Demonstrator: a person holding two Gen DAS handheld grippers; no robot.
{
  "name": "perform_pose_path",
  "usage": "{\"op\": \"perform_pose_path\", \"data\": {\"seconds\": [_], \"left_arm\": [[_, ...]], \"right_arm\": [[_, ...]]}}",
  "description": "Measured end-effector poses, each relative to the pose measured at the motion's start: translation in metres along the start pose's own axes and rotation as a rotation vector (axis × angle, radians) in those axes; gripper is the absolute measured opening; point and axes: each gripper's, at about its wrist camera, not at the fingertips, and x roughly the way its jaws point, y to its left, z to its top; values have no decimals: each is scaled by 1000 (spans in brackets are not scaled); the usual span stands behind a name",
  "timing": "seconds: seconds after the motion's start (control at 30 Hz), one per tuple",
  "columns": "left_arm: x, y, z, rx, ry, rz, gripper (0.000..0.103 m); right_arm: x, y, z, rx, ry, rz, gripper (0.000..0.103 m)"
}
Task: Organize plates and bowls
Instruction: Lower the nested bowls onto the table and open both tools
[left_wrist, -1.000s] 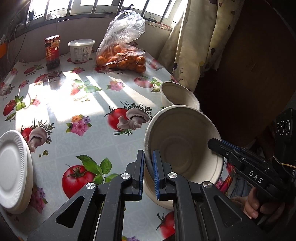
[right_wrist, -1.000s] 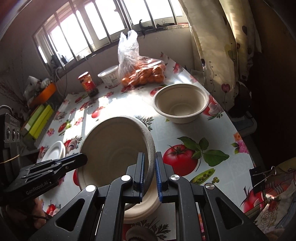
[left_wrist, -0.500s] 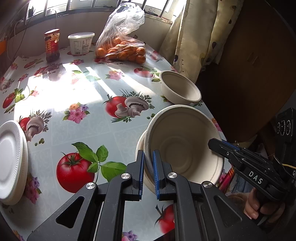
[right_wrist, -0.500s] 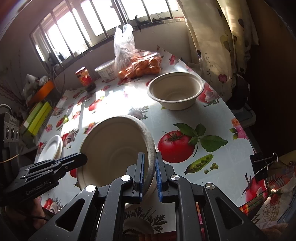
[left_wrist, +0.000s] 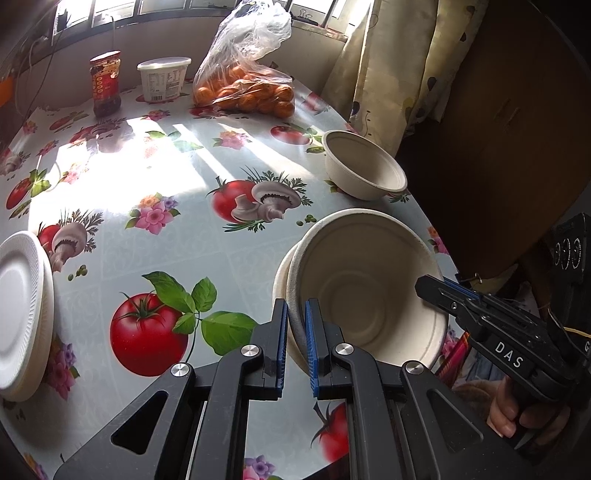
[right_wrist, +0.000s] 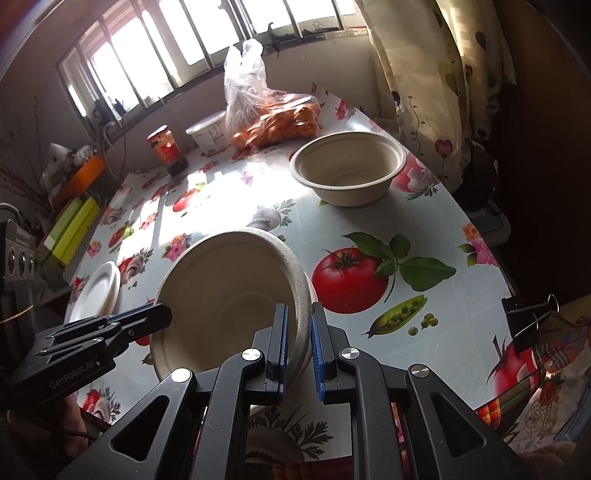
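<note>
Between both tongs hangs a tilted beige bowl (left_wrist: 365, 295): the left tongs (left_wrist: 295, 332) pinch one side of its rim, the right tongs (right_wrist: 298, 332) the opposite side. Beyond them a second bowl (right_wrist: 347, 168) sits upright on the surface (left_wrist: 166, 251). White plates (left_wrist: 20, 310) lie stacked far left of the left tongs.

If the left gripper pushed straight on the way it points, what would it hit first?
Its pads already pinch the held bowl's rim, so the left gripper would drive that bowl forward; beyond it, probably the tablecloth.
</note>
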Motion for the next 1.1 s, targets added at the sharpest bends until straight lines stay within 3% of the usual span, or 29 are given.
{"op": "perform_pose_path", "data": {"seconds": [1.1], "left_arm": [[2, 3, -1, -2, 4, 16, 10]], "right_arm": [[7, 1, 0, -15, -1, -21, 13]]}}
